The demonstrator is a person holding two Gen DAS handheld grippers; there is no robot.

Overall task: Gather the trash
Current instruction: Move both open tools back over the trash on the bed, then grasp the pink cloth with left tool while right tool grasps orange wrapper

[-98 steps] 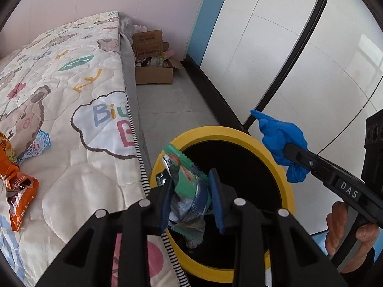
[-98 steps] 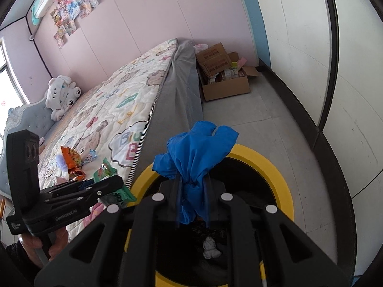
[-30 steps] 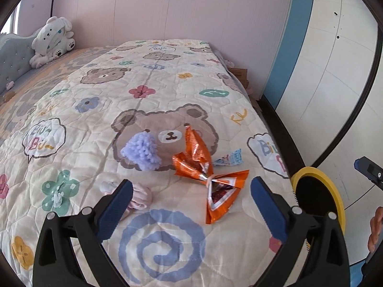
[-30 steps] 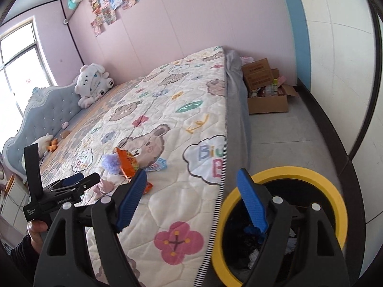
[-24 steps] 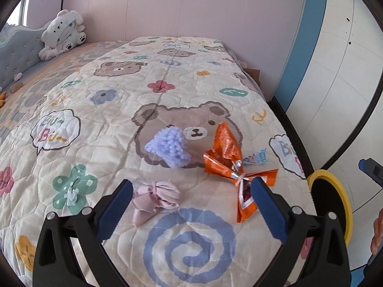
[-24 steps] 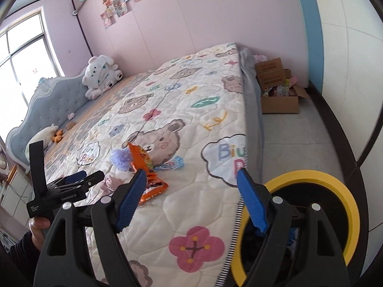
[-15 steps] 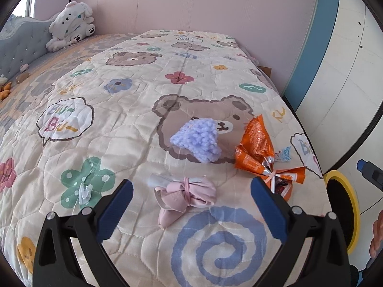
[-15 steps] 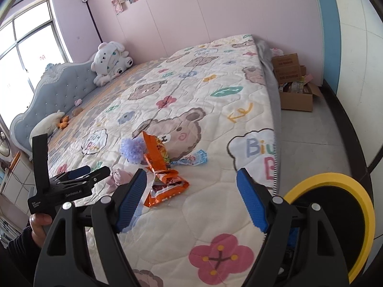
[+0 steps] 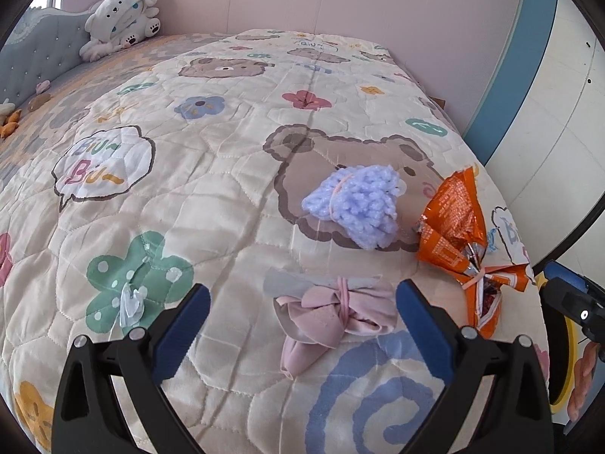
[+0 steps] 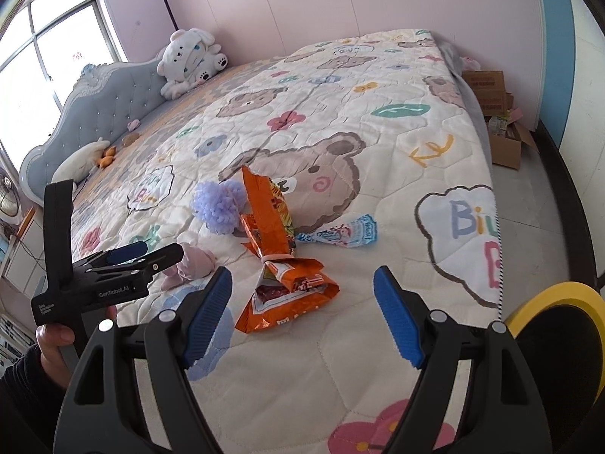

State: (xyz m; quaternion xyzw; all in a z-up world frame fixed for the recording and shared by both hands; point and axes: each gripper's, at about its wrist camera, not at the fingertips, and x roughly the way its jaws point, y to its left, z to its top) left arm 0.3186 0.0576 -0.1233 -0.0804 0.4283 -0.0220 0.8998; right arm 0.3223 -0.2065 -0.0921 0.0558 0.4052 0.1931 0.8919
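"GenRobot.AI" on left hand-held gripper (image 10: 145, 251)

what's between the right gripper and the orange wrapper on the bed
Nothing visible. The right gripper hangs open just short of the orange wrapper, with only bare quilt between. The purple pompom and blue wrapper lie beyond it.

The yellow-rimmed bin (image 10: 544, 295) is cut off by the picture's edge, its contents dark; the left claw (image 10: 151, 251) hides part of the pink bundle (image 10: 194, 261).
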